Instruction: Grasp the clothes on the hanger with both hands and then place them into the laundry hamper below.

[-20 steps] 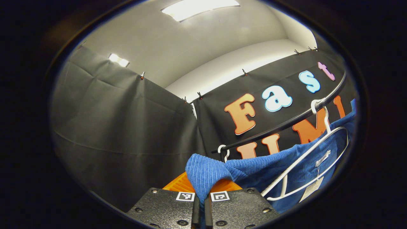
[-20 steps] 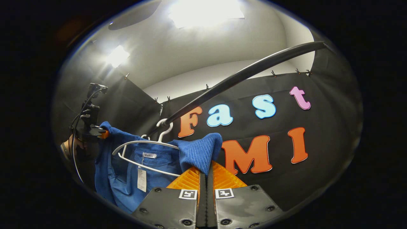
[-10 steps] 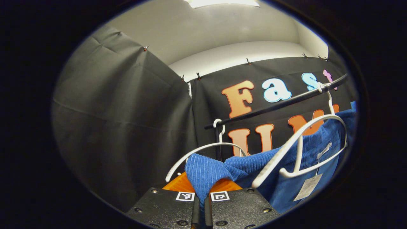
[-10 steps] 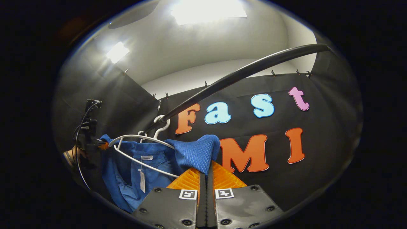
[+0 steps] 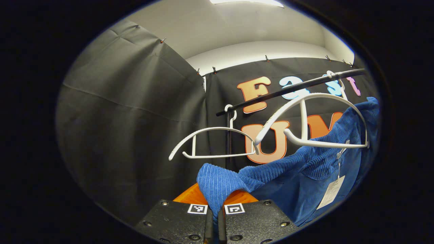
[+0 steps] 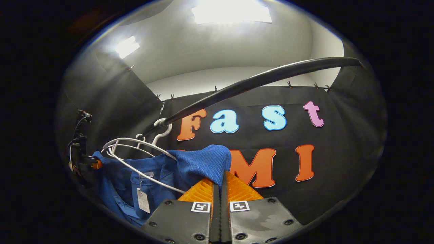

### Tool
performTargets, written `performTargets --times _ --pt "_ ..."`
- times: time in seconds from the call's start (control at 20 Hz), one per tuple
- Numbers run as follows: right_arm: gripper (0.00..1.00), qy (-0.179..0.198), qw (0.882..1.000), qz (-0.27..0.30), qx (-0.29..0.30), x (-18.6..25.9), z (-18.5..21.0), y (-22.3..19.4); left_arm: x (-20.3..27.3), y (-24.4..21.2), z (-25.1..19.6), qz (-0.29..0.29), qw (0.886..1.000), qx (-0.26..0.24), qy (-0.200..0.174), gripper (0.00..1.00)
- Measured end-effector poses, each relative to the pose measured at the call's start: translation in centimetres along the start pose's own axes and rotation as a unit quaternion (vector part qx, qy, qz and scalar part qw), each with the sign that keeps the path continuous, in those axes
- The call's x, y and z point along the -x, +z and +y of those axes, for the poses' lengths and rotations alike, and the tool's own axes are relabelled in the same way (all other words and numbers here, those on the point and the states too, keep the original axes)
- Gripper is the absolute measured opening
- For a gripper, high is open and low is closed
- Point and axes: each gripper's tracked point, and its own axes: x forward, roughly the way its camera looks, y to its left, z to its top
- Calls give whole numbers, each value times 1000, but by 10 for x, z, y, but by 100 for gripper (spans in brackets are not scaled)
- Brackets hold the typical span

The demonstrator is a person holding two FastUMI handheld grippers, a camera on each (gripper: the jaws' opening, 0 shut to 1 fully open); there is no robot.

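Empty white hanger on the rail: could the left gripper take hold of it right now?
Probably not. The left gripper is shut on a fold of the blue garment, so its jaws are occupied. The empty hanger hangs above and beyond the fingers on the rail, with nothing between.

Blue ribbed corduroy garment (image 5: pixel 305 176) cut off at lower right edge in left gripper view, hem unseen. Far gripper (image 6: pixel 81 159) at left in right gripper view too small and dark to judge. Paper tag (image 6: pixel 142 200) unreadable.
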Motion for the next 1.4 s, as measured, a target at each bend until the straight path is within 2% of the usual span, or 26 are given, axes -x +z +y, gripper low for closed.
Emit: performTargets --times 0.2,0.35,0.8,1.1,1.4 --pt "7 -50 998 7 33 -11 -28 -9 17 13 -7 -17 1000 2 1 5" --pt "7 -83 996 19 33 -17 -52 -19 20 14 -17 -24 1000 -12 -6 5" --pt "7 -165 985 48 29 -5 -129 -41 30 -4 -81 -12 998 4 -67 5" --pt "7 -168 984 49 43 14 -136 -41 54 -38 -123 30 993 18 -109 5" --pt "7 -115 991 65 8 22 -114 -52 81 -74 -125 73 991 31 -108 5"
